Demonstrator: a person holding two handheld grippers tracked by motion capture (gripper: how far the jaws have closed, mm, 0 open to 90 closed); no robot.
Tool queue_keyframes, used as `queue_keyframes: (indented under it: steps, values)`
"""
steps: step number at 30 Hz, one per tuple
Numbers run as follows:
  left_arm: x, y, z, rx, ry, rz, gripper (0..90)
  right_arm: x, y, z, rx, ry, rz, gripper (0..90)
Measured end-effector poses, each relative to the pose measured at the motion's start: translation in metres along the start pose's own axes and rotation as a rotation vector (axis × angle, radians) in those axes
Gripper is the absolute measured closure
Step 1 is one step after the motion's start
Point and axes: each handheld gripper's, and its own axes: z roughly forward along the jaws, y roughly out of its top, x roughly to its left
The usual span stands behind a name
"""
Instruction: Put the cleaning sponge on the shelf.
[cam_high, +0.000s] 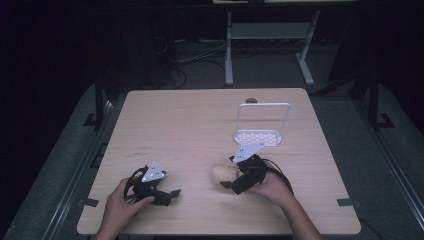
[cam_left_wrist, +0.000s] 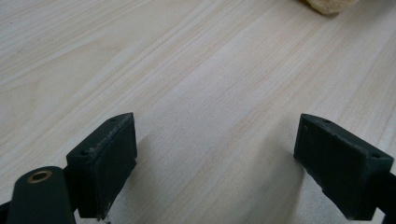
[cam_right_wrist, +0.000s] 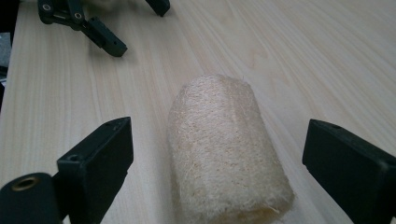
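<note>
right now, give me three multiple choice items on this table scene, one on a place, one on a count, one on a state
1. Where does the beige fibrous loofah roll lie?
A. between the right gripper jaws
B. on the white wire rack
C. under the left gripper

2. How many loofah rolls are on the pale wooden table?
A. one
B. two
C. three

3. How do the left gripper's jaws stand?
A. shut on the roll
B. open over bare wood
C. shut, nothing held

Answers: 1 A, black jaws flank it, apart; 2 A, high view shows one; 3 B, wide gap over wood.

Loofah (cam_right_wrist: 226, 149) between right tool (cam_right_wrist: 219, 163) jaws
</note>
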Motion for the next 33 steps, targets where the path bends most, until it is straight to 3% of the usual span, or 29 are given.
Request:
queue_keyframes:
  steps: [15,33]
  values:
    - [0.0,0.0,0.0,0.004,0.001,0.006,12.6,-0.007,-0.004,0.019,0.048,0.038,-0.013,8.7]
    - [0.0,0.0,0.0,0.004,0.0,0.004,12.6,-0.008,-0.008,0.032,0.097,0.04,-0.015,9.4]
